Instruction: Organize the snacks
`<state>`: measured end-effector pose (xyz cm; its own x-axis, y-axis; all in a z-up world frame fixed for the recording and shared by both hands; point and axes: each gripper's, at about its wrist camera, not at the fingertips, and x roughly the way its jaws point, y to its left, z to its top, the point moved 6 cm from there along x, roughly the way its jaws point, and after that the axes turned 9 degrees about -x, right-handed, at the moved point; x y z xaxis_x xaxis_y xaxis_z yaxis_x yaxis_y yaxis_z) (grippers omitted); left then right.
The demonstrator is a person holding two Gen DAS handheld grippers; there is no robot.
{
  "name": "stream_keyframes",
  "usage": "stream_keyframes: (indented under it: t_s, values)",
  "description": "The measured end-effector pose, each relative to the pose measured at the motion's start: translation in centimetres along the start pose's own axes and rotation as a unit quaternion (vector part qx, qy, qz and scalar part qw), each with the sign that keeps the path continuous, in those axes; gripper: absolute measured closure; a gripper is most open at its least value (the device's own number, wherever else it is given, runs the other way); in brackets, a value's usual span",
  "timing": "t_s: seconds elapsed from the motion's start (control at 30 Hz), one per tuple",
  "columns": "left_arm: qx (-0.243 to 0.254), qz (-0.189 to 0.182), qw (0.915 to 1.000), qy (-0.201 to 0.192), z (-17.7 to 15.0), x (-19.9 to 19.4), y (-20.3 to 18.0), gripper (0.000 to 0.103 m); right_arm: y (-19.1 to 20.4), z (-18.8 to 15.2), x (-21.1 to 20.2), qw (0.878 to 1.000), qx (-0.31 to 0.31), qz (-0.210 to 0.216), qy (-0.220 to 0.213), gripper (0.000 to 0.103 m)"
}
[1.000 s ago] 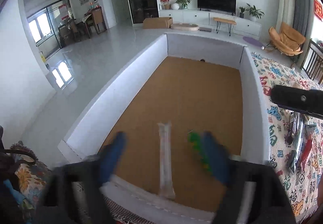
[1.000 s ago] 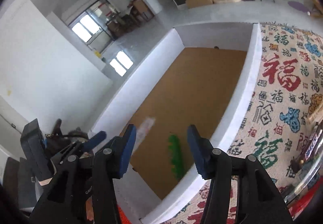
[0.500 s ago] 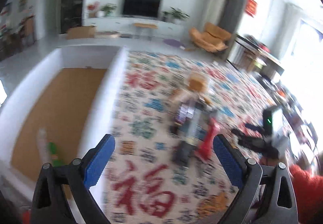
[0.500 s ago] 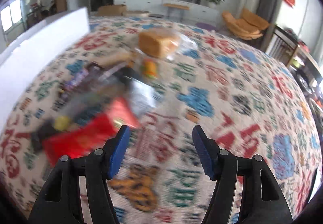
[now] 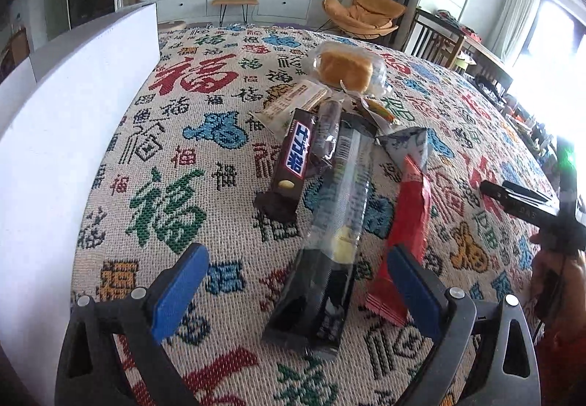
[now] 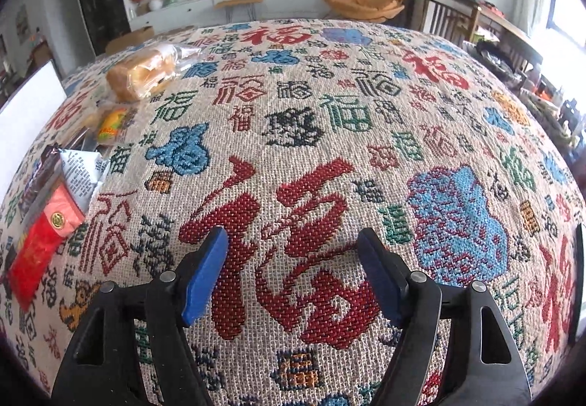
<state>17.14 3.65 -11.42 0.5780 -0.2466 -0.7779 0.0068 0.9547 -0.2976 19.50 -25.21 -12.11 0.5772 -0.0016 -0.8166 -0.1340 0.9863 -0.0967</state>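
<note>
A pile of snacks lies on the patterned cloth [image 5: 172, 211]. It holds a long clear-and-black packet [image 5: 329, 241], a brown chocolate bar [image 5: 296, 157], a red packet [image 5: 406, 233], a beige wrapped biscuit [image 5: 293, 100] and bagged bread [image 5: 344, 69]. My left gripper [image 5: 298, 285] is open, low over the near end of the long packet, which lies between the fingers untouched. My right gripper [image 6: 291, 274] hovers over bare cloth with its jaws opening and nothing between them. In the right wrist view the bread [image 6: 141, 72], a small orange sweet [image 6: 113, 124] and the red packet [image 6: 40, 237] lie far left.
A white box wall [image 5: 73, 105] rises along the left of the cloth. The black frame of the right-hand tool [image 5: 531, 202] and a hand [image 5: 556, 277] show at the right edge. Chairs and a TV unit stand beyond the table.
Both grippers swung away from the white box with its brown floor and came down over the cloth. The left now faces the snack pile. Both pairs of jaws stand wider.
</note>
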Motion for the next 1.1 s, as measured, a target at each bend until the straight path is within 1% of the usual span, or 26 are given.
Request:
stream_keyframes:
  t_s: [0.07,0.1,0.23,0.33,0.6,1.1]
  values:
    - [-0.020,-0.014,0.9997,0.008,0.3,1.4,0.7,0.005,0.0,0.0,0.1,1.000,0.000,-0.002,0.001,0.025]
    - [-0.016,-0.014,0.9997,-0.009,0.6,1.5,0.7,0.004,0.2,-0.2,-0.2,1.000,0.001,-0.001,0.000,0.025]
    - [-0.002,-0.005,0.9999,-0.012,1.1,2.3,0.6,0.002,0.2,-0.3,-0.2,1.000,0.001,-0.001,0.000,0.025]
    - [0.001,-0.007,0.9999,-0.013,1.0,2.3,0.6,0.001,0.2,-0.3,-0.2,1.000,0.001,-0.001,0.000,0.025]
    - [-0.015,-0.032,0.9992,-0.018,1.1,2.0,1.0,0.000,0.1,-0.1,-0.1,1.000,0.002,0.000,0.000,0.024]
    - [-0.011,-0.027,0.9994,-0.018,1.0,2.1,0.9,0.000,0.2,-0.2,-0.1,1.000,0.002,0.001,0.001,0.023]
